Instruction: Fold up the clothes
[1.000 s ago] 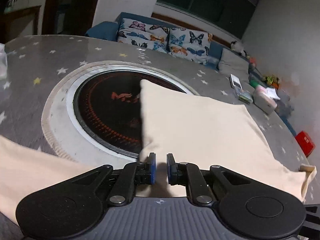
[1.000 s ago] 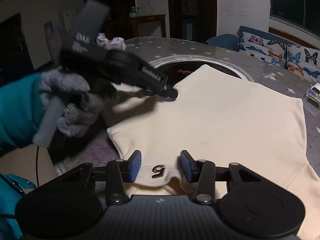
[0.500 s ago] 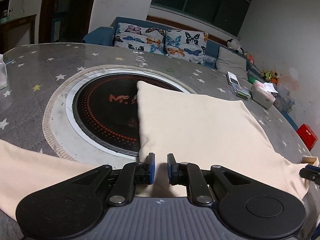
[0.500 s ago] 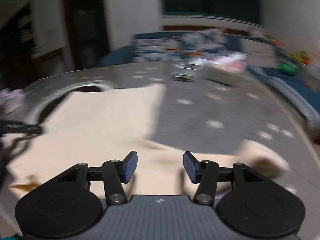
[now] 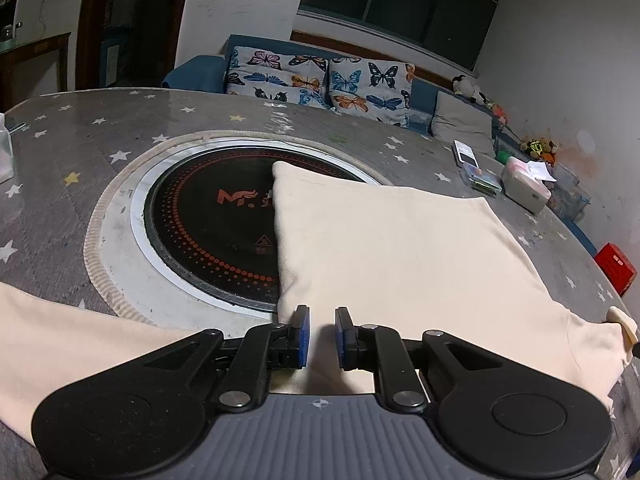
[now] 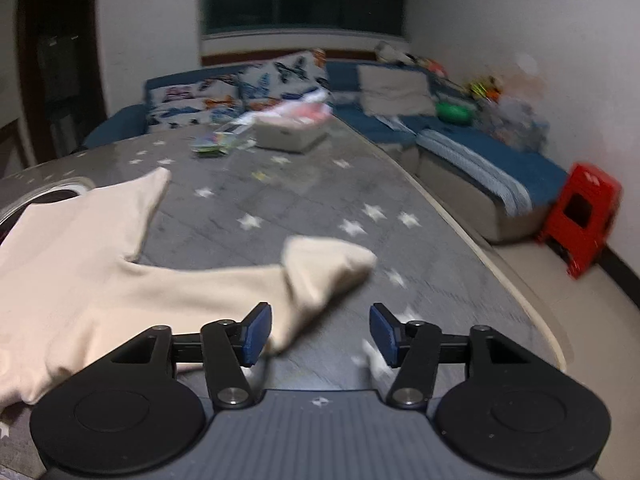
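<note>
A cream sweatshirt (image 5: 400,248) lies flat on the grey star-patterned table (image 5: 80,140), its far corner over the round black hob (image 5: 208,220). My left gripper (image 5: 319,336) sits low at the garment's near edge with only a narrow gap between its jaws, and cloth fills that gap. One sleeve (image 5: 60,340) trails off to the left. In the right wrist view the sweatshirt (image 6: 80,272) is at the left and its other sleeve ends in a cuff (image 6: 328,264). My right gripper (image 6: 320,336) hovers over that cuff with its jaws opening. The cuff's tip lies beside the left pad, untouched.
A white box (image 6: 288,134), a remote (image 5: 466,154) and small packets (image 6: 212,144) lie at the table's far side. The table's curved edge (image 6: 500,264) runs close on the right, with a red stool (image 6: 580,216) and a blue sofa (image 6: 460,148) beyond.
My right gripper has swung from the collar across to the right sleeve's cuff while its jaws widened. The left gripper has stayed at the same spot on the cloth.
</note>
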Tool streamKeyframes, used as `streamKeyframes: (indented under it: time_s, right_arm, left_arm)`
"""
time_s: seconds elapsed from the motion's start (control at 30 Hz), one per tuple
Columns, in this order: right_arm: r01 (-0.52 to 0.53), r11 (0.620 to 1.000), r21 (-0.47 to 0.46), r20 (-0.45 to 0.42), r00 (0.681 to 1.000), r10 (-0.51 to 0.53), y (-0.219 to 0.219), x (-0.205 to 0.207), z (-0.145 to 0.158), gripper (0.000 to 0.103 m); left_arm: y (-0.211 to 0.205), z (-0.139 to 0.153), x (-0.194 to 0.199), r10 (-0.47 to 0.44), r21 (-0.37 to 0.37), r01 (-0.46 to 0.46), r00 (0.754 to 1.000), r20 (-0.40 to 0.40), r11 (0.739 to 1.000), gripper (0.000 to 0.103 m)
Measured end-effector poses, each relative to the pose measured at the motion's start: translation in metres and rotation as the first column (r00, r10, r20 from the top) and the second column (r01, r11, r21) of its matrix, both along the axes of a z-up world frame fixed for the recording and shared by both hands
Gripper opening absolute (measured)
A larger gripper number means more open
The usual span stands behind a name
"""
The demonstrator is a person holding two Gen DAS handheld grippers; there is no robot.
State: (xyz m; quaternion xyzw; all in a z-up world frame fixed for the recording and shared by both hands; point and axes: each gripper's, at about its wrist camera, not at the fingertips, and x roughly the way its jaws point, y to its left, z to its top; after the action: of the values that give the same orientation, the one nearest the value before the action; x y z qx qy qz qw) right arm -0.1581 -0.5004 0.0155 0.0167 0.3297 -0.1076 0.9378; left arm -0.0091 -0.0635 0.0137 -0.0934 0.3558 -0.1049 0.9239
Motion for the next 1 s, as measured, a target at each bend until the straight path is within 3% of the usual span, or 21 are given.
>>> streamKeyframes:
  time_s: [0.07,0.17,0.23,0.3,0.37,0.47,0.63,0.67,0.73,0.77,0.9,1.0]
  right_arm:
    - [-0.016,0.999,-0.031,-0.011,1.0,0.016,0.006,0.014,-0.002,0.058]
    - [-0.001,0.992,-0.123,-0.052,0.999,-0.005,0.009,0.034,-0.015,0.044]
    - [-0.015,0.988,-0.153,-0.057,0.998,0.006,0.009,0.04,-0.017,0.016]
    - [-0.019,0.985,-0.169,-0.017,1.0,0.016,0.009,0.039,-0.01,0.011]
    - [-0.003,0.986,-0.167,0.08,0.997,0.016,0.007,0.028,0.004,0.004]
    - [0.062,0.989,-0.131,0.13,0.99,-0.044,-0.004,0.015,0.013,0.003]
    - [0.169,0.985,-0.02,0.022,0.986,-0.168,-0.032,0.01,-0.01,0.012]
    - [0.173,0.985,-0.008,0.017,0.985,-0.173,-0.034,0.008,-0.012,0.016]
    - [0.157,0.988,-0.003,0.041,0.987,-0.156,-0.031,0.008,-0.01,0.04]
    - [0.15,0.989,0.003,0.051,0.987,-0.15,-0.032,0.01,-0.009,0.043]
    - [0.142,0.989,0.037,0.052,0.988,-0.144,-0.041,0.025,-0.011,0.05]
    - [0.17,0.981,0.091,0.0,0.985,-0.17,-0.06,0.04,-0.025,0.045]
  left_arm:
    - [-0.001,0.0,0.0,0.001,0.001,-0.001,1.0,0.001,1.0,0.018]
    - [-0.003,0.0,-0.001,-0.003,0.007,0.003,1.0,0.004,1.0,0.019]
    - [-0.003,0.0,0.0,-0.006,0.01,0.006,1.0,0.006,1.0,0.019]
    - [-0.003,0.0,0.0,-0.01,0.013,0.01,1.0,0.007,1.0,0.019]
    - [-0.002,0.0,0.0,-0.01,0.013,0.01,1.0,0.007,1.0,0.019]
    - [-0.003,-0.001,-0.001,-0.012,0.013,0.012,1.0,0.011,1.0,0.021]
    - [-0.006,0.0,-0.001,-0.026,0.02,0.025,1.0,0.015,0.999,0.028]
    - [-0.006,0.0,-0.001,-0.027,0.022,0.027,1.0,0.014,0.999,0.029]
    - [-0.008,0.001,-0.001,-0.031,0.025,0.031,0.999,0.013,0.999,0.031]
    - [-0.008,0.001,-0.001,-0.031,0.027,0.031,0.999,0.013,0.999,0.032]
    - [-0.011,0.002,-0.002,-0.032,0.034,0.031,0.999,0.014,0.999,0.037]
    - [-0.013,0.002,-0.002,-0.036,0.044,0.035,0.999,0.015,0.998,0.038]
